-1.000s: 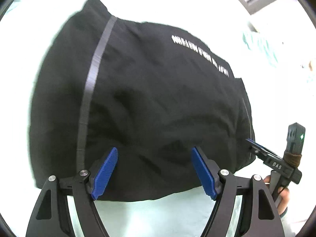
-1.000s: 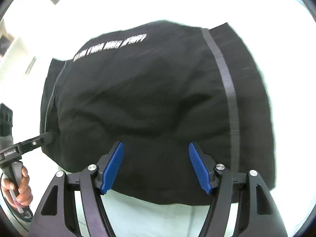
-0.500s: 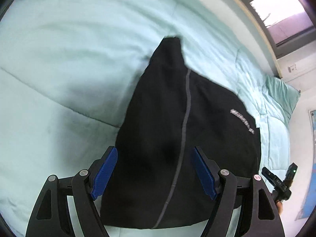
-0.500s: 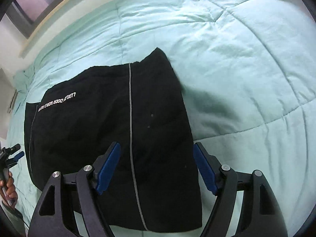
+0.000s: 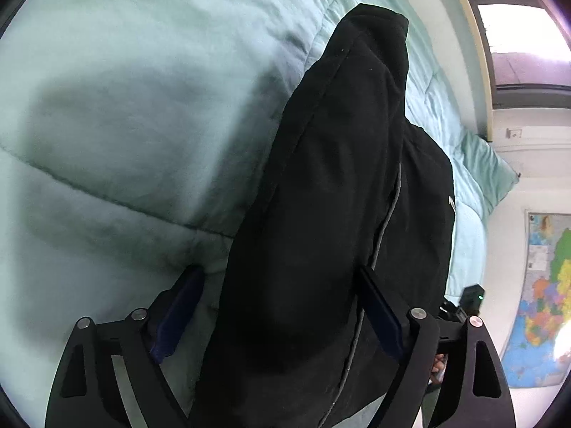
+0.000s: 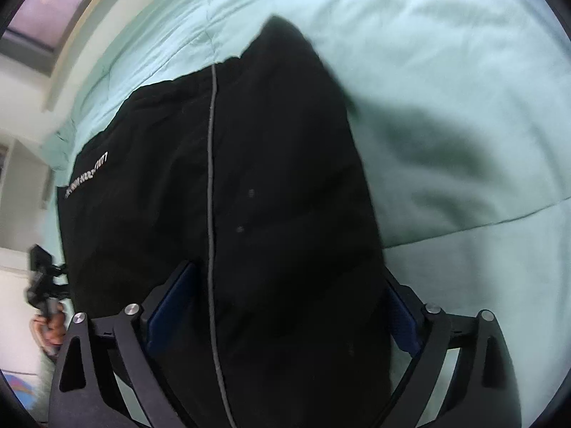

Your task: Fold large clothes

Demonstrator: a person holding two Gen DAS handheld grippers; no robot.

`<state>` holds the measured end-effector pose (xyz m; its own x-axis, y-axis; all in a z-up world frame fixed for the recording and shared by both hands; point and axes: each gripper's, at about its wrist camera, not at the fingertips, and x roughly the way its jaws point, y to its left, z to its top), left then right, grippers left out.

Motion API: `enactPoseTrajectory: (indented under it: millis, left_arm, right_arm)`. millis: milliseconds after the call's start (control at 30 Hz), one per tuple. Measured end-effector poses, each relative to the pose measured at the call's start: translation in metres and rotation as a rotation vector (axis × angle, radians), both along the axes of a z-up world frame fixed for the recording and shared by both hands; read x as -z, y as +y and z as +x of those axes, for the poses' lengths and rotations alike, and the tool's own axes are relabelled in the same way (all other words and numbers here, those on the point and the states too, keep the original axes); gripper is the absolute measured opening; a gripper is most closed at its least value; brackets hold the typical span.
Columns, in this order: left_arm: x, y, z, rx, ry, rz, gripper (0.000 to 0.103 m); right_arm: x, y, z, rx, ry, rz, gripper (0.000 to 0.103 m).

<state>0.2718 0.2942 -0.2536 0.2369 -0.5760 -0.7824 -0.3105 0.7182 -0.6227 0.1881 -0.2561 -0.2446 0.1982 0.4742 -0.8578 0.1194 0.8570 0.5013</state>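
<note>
A folded black garment [image 5: 332, 196] with a thin grey stripe and white lettering lies on the mint-green bed [image 5: 125, 125]. It also shows in the right wrist view [image 6: 249, 196]. My left gripper [image 5: 282, 306] is open, its blue pads either side of the garment's near left edge, low over it. My right gripper [image 6: 282, 306] is open, its pads straddling the garment's near right edge. The cloth lies between both pairs of pads without being pinched. The right gripper's body [image 5: 471, 299] shows at the far right of the left wrist view, and the left gripper's body [image 6: 43, 278] at the far left of the right wrist view.
The quilted bedspread [image 6: 464, 142] spreads around the garment. A pillow [image 5: 489, 167] lies at the head of the bed. A window [image 5: 524, 50] and a wall map [image 5: 546, 296] are on the right of the left wrist view.
Both grippers pulled back and tilted, then came down close over the garment's near edge. The garment now fills more of both views. The jaws stayed open.
</note>
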Motion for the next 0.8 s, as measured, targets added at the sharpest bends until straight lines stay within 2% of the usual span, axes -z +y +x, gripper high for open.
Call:
enactPoseTrajectory:
  millis: [133, 200, 233, 267, 300, 333, 433, 500, 533, 567, 600, 667, 700, 733, 767, 800]
  left_arm:
    - [0.003, -0.002, 0.002, 0.014, -0.037, -0.032, 0.089]
    - [0.002, -0.005, 0.004, 0.005, -0.067, -0.052, 0.087]
    - [-0.001, -0.006, 0.003, 0.008, -0.095, -0.064, 0.081]
    - [-0.006, -0.009, 0.002, 0.024, -0.136, -0.103, 0.052]
    - [-0.011, -0.012, 0.002, 0.032, -0.152, -0.117, 0.050]
    - [-0.015, -0.011, -0.002, 0.038, -0.161, -0.112, 0.050]
    - [-0.010, -0.014, 0.002, 0.050, -0.146, -0.118, 0.052]
    - [0.006, -0.015, 0.011, 0.019, -0.096, -0.189, 0.070]
    - [0.013, -0.016, 0.014, 0.005, -0.079, -0.226, 0.073]
    - [0.022, -0.019, 0.018, -0.003, -0.064, -0.259, 0.074]
    - [0.026, -0.022, 0.020, -0.002, -0.063, -0.267, 0.075]
    - [0.026, -0.033, 0.025, 0.003, -0.088, -0.234, 0.074]
    - [0.022, -0.037, 0.025, 0.008, -0.103, -0.213, 0.066]
    - [0.014, -0.041, 0.023, 0.022, -0.124, -0.175, 0.061]
    - [0.007, -0.044, 0.020, 0.031, -0.140, -0.143, 0.050]
    - [-0.002, -0.046, 0.014, 0.034, -0.167, -0.130, 0.043]
  right_arm:
    - [0.014, -0.003, 0.007, 0.025, 0.025, 0.099, 0.098]
    - [0.015, -0.002, 0.006, 0.020, 0.015, 0.111, 0.096]
    - [0.012, 0.000, 0.005, 0.009, 0.002, 0.116, 0.089]
    - [0.009, 0.001, 0.004, -0.003, -0.007, 0.113, 0.087]
    - [0.006, 0.002, 0.002, -0.022, -0.017, 0.120, 0.080]
    - [0.004, 0.002, 0.000, -0.037, -0.025, 0.126, 0.074]
    - [0.007, 0.002, 0.002, -0.064, -0.017, 0.148, 0.075]
    - [0.015, 0.002, 0.011, -0.060, 0.012, 0.197, 0.081]
    - [0.022, 0.004, 0.017, -0.063, 0.028, 0.223, 0.089]
    - [0.027, 0.004, 0.020, -0.064, 0.038, 0.243, 0.090]
    - [0.033, 0.003, 0.025, -0.054, 0.049, 0.266, 0.092]
    - [0.037, 0.004, 0.029, -0.038, 0.050, 0.281, 0.092]
    - [0.033, 0.006, 0.029, -0.047, 0.037, 0.268, 0.089]
    - [0.027, 0.007, 0.027, -0.060, 0.015, 0.255, 0.082]
    - [0.022, 0.009, 0.023, -0.072, -0.008, 0.241, 0.076]
    - [0.014, 0.010, 0.017, -0.081, -0.035, 0.227, 0.064]
